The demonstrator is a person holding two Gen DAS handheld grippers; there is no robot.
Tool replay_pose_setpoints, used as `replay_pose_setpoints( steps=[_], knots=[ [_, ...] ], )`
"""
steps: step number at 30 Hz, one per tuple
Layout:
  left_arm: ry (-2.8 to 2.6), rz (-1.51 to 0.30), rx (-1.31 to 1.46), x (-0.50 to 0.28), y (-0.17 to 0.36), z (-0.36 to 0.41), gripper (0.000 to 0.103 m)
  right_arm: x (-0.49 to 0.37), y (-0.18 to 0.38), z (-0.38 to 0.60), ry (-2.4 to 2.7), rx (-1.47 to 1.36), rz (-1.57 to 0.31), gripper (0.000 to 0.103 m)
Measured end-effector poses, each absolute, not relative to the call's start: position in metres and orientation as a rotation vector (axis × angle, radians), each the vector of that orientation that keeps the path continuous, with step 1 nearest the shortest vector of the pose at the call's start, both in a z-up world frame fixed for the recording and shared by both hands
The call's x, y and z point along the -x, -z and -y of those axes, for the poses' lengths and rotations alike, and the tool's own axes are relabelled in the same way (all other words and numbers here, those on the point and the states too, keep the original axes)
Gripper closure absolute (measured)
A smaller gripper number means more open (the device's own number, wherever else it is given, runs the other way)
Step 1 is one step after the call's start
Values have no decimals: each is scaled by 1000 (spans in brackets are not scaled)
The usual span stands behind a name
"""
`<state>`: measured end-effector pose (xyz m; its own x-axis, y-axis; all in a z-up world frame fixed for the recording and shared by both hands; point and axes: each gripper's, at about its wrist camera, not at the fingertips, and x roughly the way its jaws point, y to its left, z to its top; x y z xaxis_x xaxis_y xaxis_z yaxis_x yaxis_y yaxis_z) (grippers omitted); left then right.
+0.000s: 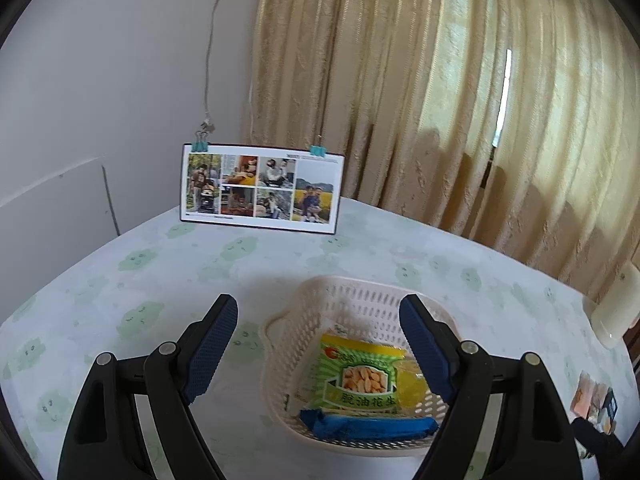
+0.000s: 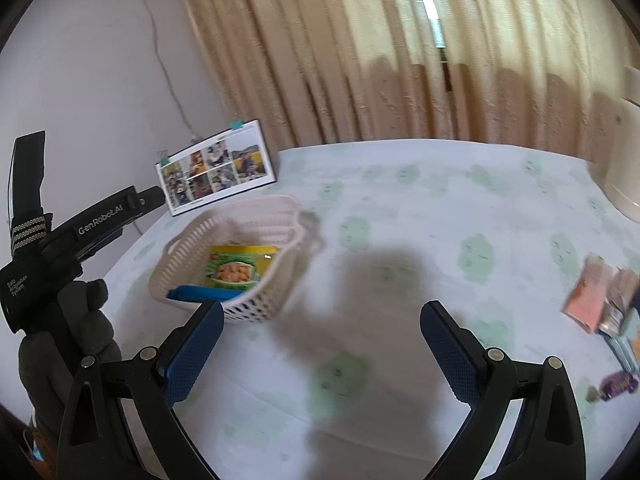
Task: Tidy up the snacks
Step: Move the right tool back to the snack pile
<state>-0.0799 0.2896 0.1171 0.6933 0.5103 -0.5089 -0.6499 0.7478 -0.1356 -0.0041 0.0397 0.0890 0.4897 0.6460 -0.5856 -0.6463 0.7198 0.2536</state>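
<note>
A cream plastic basket stands on the table and holds a green and yellow peanut packet and a blue wrapped bar. My left gripper hangs open over the basket's near side, nothing between its blue pads. In the right wrist view the basket lies to the left, with the peanut packet and the blue bar in it. My right gripper is open over bare tablecloth. Loose snack packets lie at the right edge, with a purple one nearer.
A photo calendar leans at the table's back by the wall. Beige curtains hang behind. A cream container stands at the far right. A gloved hand holds the left gripper's body. More snack packets show at the right.
</note>
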Motion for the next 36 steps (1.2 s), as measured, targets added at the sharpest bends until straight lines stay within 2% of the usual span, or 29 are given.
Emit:
replay_pose_setpoints(
  steps=[12, 20, 36],
  knots=[
    [-533, -463, 256, 64, -111, -259, 23, 8, -84, 40, -633, -34, -685, 5],
    [-535, -424, 263, 69, -113, -259, 16, 18, -75, 94, -541, -51, -688, 5],
    [-523, -436, 231, 65, -108, -256, 16, 18, -76, 181, -357, -94, -666, 5]
  ],
)
